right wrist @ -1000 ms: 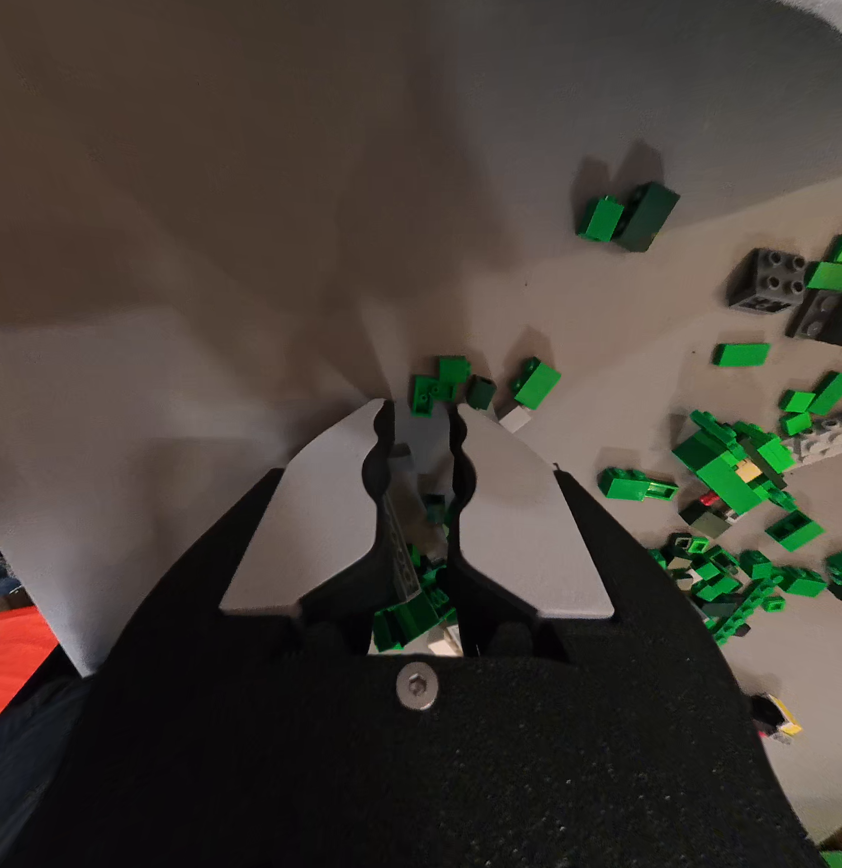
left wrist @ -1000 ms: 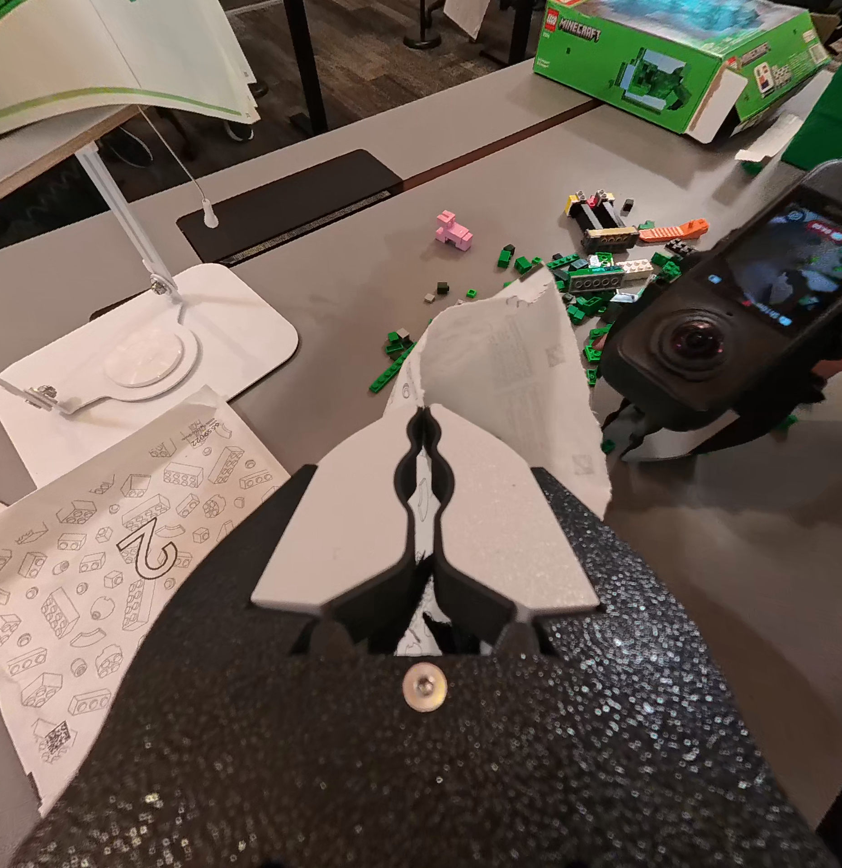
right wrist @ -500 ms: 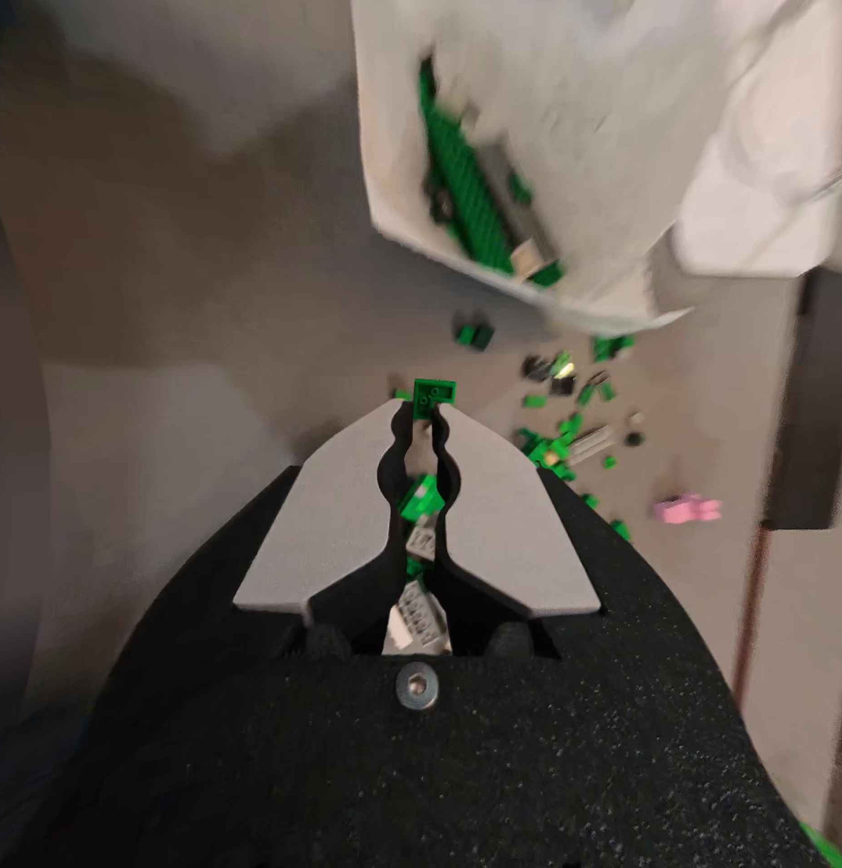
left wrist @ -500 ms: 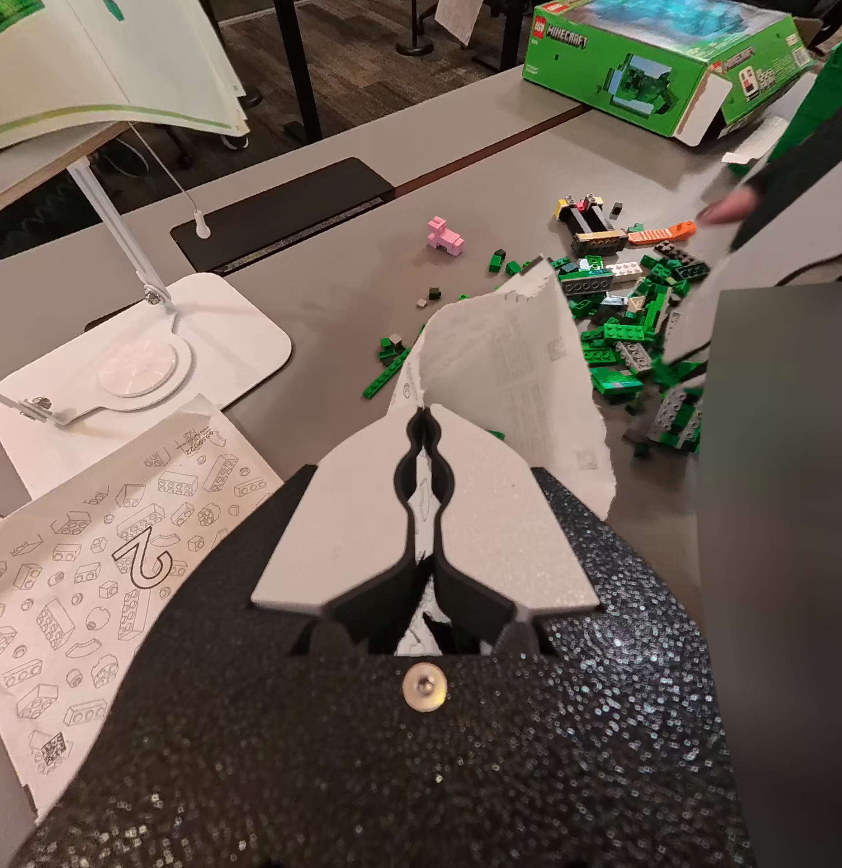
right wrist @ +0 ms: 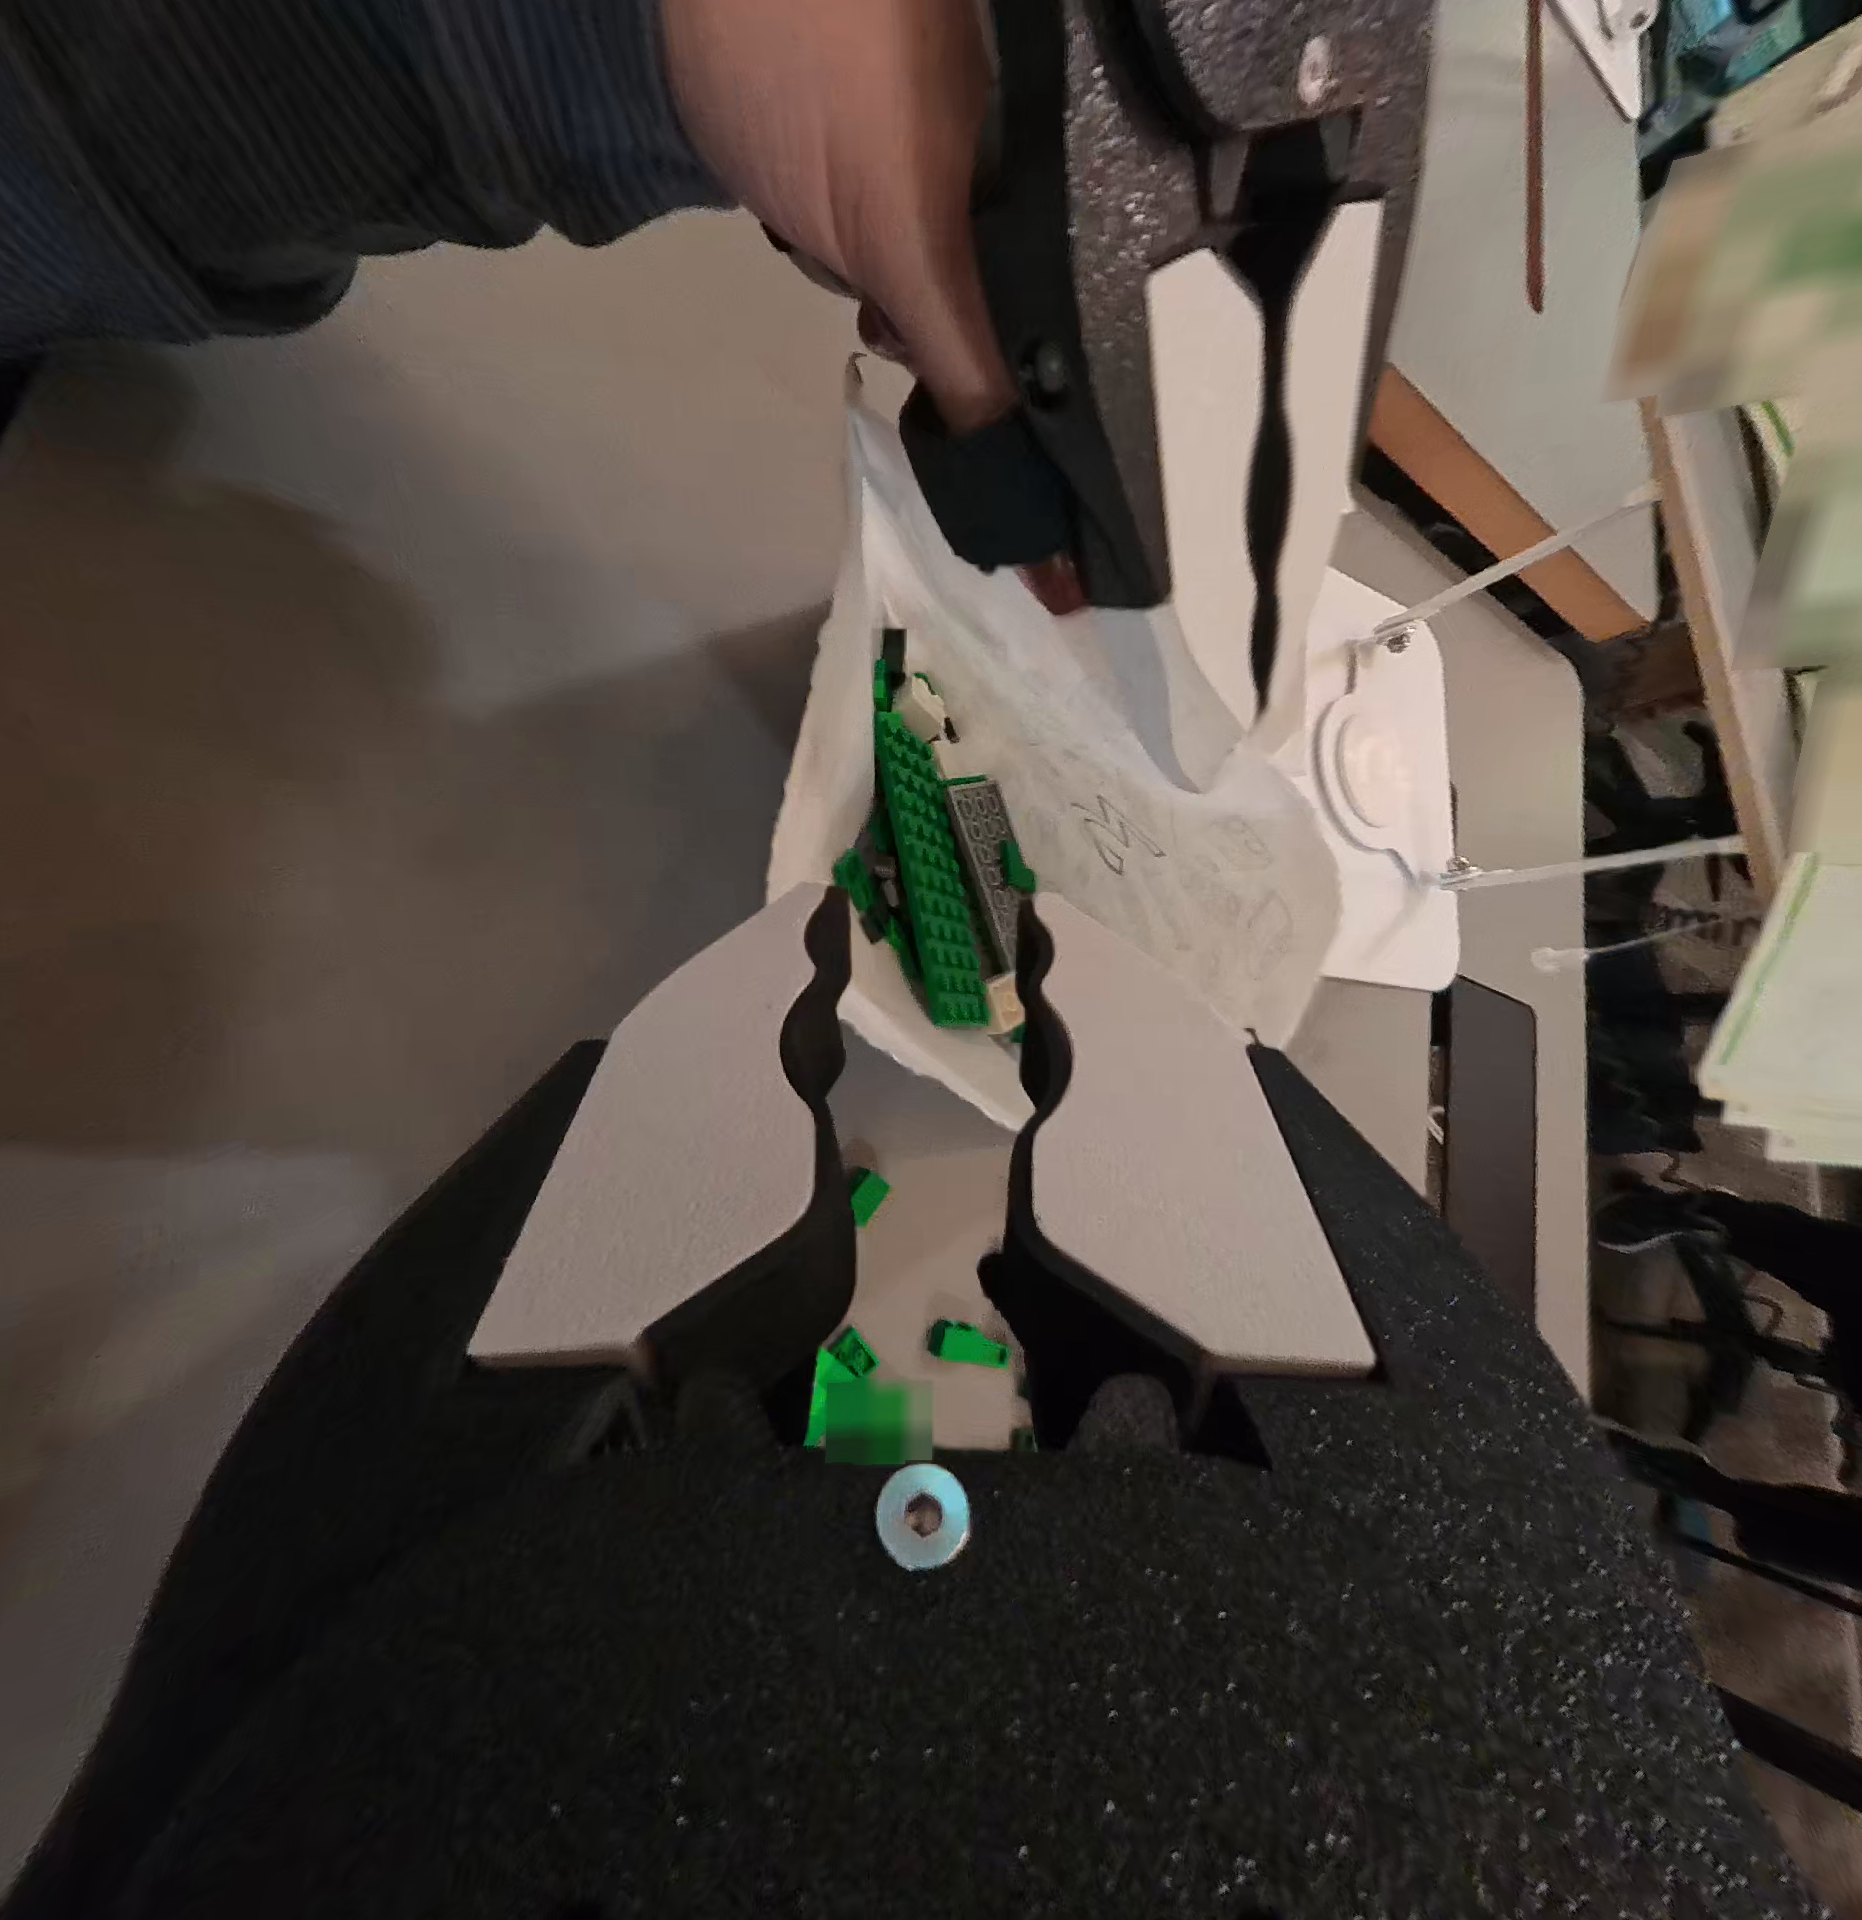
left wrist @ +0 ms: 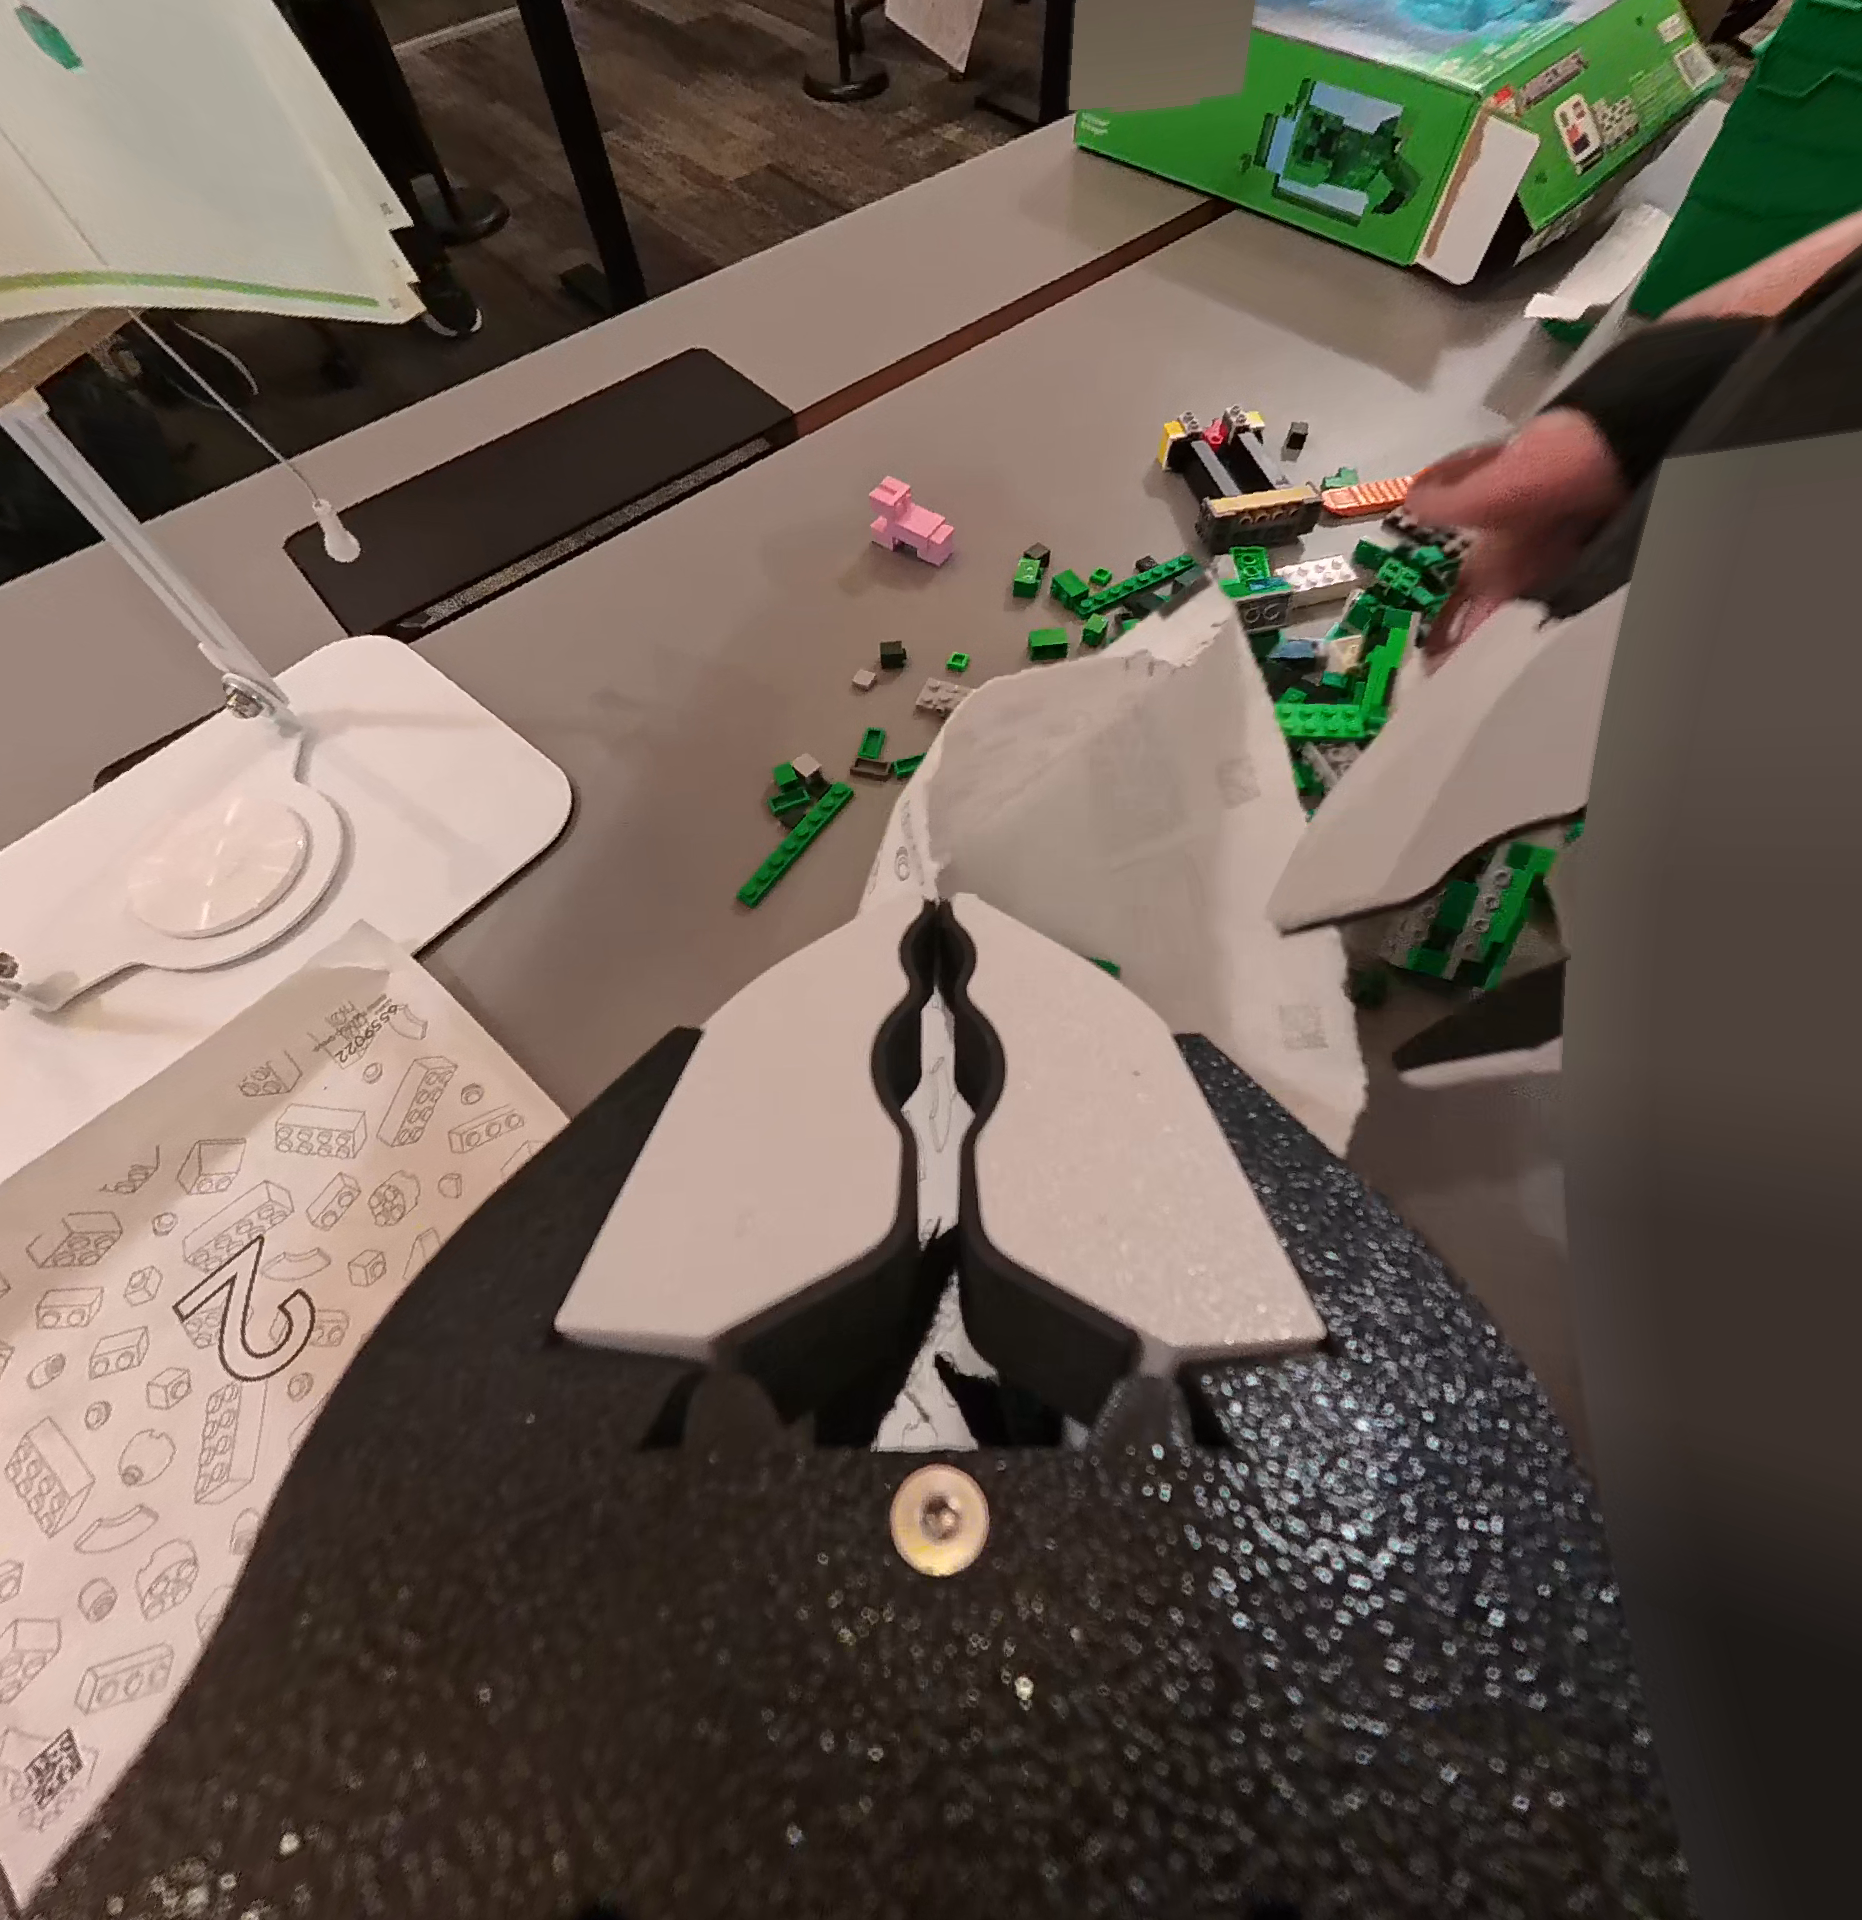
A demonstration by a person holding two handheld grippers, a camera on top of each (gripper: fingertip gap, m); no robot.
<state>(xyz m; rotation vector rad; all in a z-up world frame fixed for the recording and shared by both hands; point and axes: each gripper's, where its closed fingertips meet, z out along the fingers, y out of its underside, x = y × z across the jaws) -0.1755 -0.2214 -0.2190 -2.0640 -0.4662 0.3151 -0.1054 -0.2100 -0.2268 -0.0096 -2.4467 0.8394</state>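
Loose bricks (left wrist: 1332, 665) lie far right on the table (left wrist: 646, 665). A printed paper bag (left wrist: 179, 1299) lies near left, behind it a stand base (left wrist: 283, 810)

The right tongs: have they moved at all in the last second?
Yes. The right tongs have swung up off the loose bricks on the table and now face the torn paper bag, jaws wider apart.

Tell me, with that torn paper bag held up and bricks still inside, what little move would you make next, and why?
Probably tip the paper bag a little steeper. The left gripper is shut on the bag's edge, and a long green plate with smaller pieces still lies inside near the torn mouth. The right gripper is open just below, over loose bricks on the table.
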